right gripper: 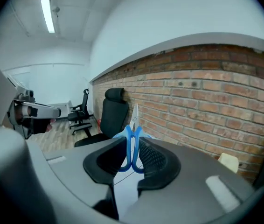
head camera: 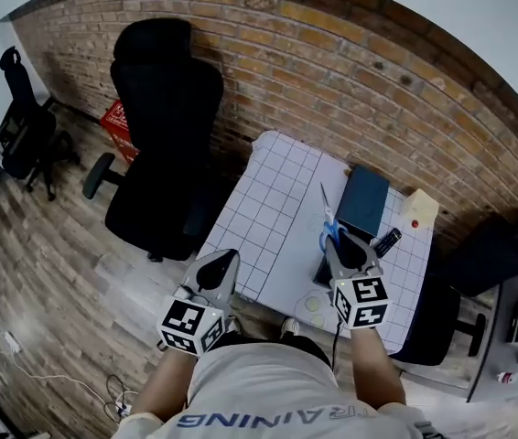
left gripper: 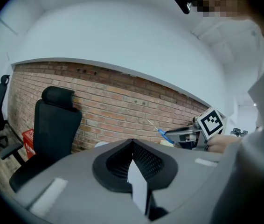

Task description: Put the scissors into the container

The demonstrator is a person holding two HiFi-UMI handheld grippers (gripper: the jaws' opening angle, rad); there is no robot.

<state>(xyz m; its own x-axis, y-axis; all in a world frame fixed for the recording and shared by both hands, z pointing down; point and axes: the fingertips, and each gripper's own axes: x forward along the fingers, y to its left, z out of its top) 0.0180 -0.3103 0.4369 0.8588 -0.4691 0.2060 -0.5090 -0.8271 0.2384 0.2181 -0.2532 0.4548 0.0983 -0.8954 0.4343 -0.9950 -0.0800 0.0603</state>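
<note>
Blue-handled scissors (head camera: 329,219) hang in the air over the white grid mat (head camera: 268,218), blades pointing away from me. My right gripper (head camera: 339,243) is shut on their handle loops; in the right gripper view the scissors (right gripper: 133,143) stand upright between the jaws. A dark blue box-like container (head camera: 364,199) lies on the mat just beyond the blades. My left gripper (head camera: 225,259) hovers at the mat's near left edge, jaws together and nothing in them. In the left gripper view, the left gripper (left gripper: 132,142) faces the brick wall, with the scissors (left gripper: 164,134) off to the right.
A black office chair (head camera: 167,126) stands left of the table against the brick wall (head camera: 350,71). On the mat's right side lie a beige block (head camera: 421,208), a black cylinder (head camera: 387,240) and a round disc (head camera: 315,305). Another dark chair (head camera: 492,254) stands at the right.
</note>
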